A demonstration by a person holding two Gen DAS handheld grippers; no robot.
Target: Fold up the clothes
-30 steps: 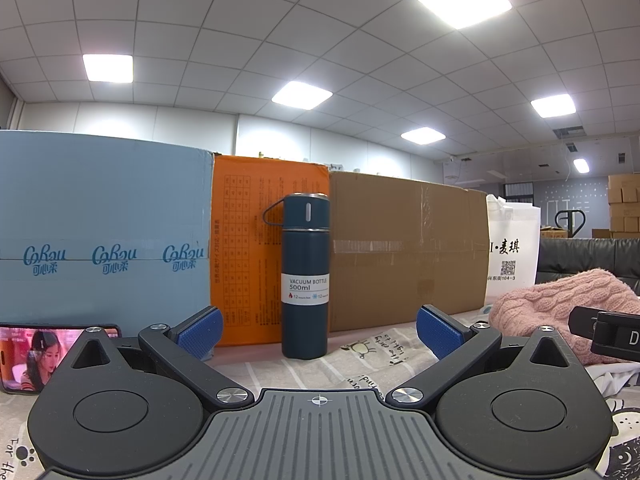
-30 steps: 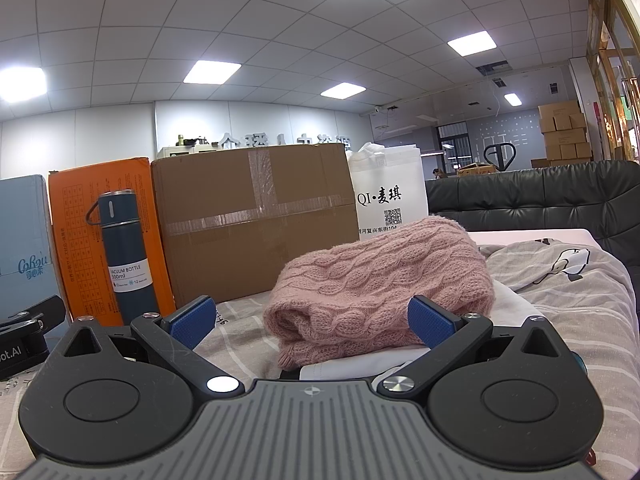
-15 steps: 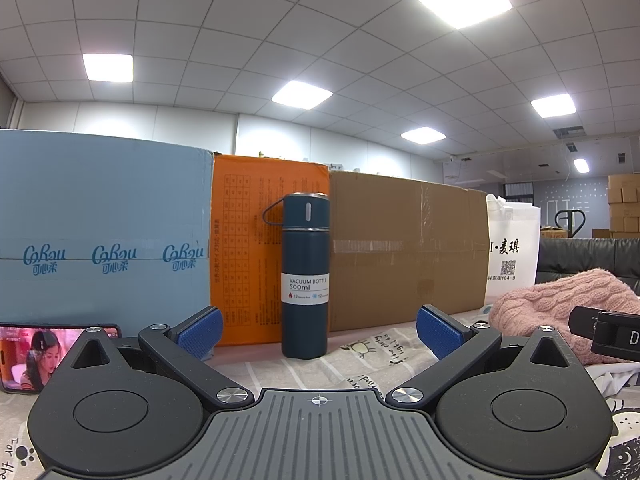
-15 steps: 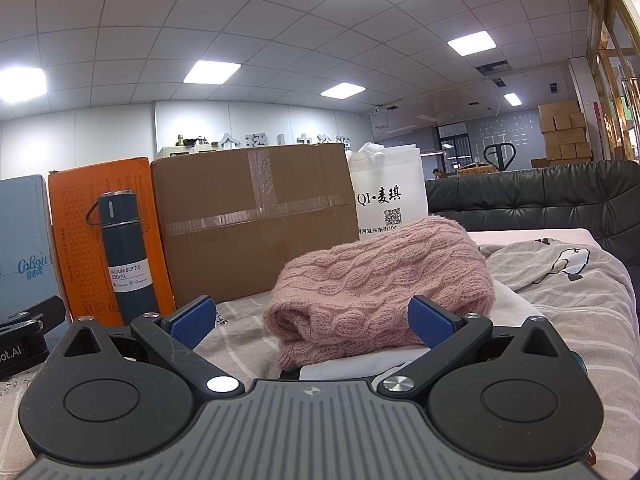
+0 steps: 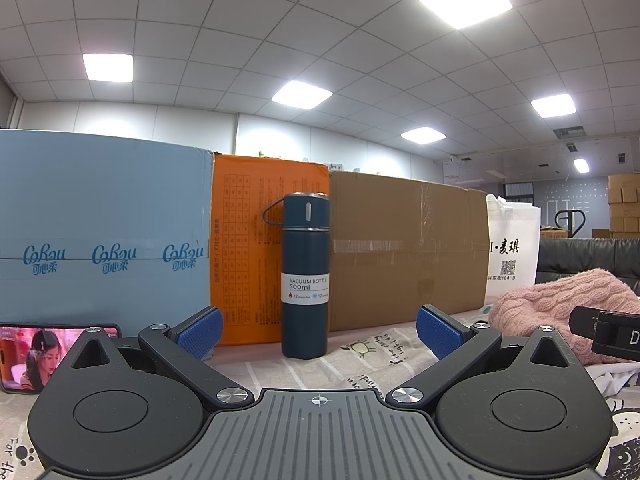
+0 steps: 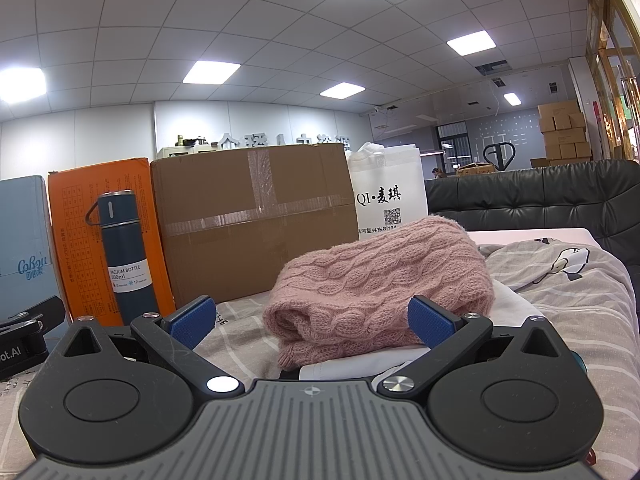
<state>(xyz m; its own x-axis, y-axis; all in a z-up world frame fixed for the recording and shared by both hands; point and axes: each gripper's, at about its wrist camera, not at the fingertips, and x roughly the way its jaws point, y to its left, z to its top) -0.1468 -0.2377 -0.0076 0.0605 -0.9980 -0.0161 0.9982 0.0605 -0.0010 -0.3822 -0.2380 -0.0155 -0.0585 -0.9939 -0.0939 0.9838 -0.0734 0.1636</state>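
A: How did the left gripper (image 5: 319, 334) stand?

B: Its blue-padded fingers were spread wide apart, with nothing between them. Straight ahead of it a dark blue vacuum bottle (image 5: 305, 276) stood upright on the printed bedsheet (image 5: 372, 354), in front of an orange box (image 5: 244, 240) and a brown cardboard box (image 5: 408, 248). A light blue box (image 5: 100, 236) sat ahead to its left, and a phone (image 5: 28, 350) with a lit screen leaned at that box's foot.

A: And the right gripper (image 6: 312, 322)?

B: Also spread wide, gripping nothing. The folded pink knit sweater (image 6: 380, 292) lay directly ahead of it, the right fingertip just in front of the sweater's near edge. I could not tell whether it touched.

A: What was the sweater resting on?

B: A white garment (image 6: 348, 366), folded flat, lying on the sheet just ahead of the gripper's body. A white bag (image 6: 390, 194) with printed characters stood behind it, beside the cardboard box. From the left gripper, the sweater sat off to the right.
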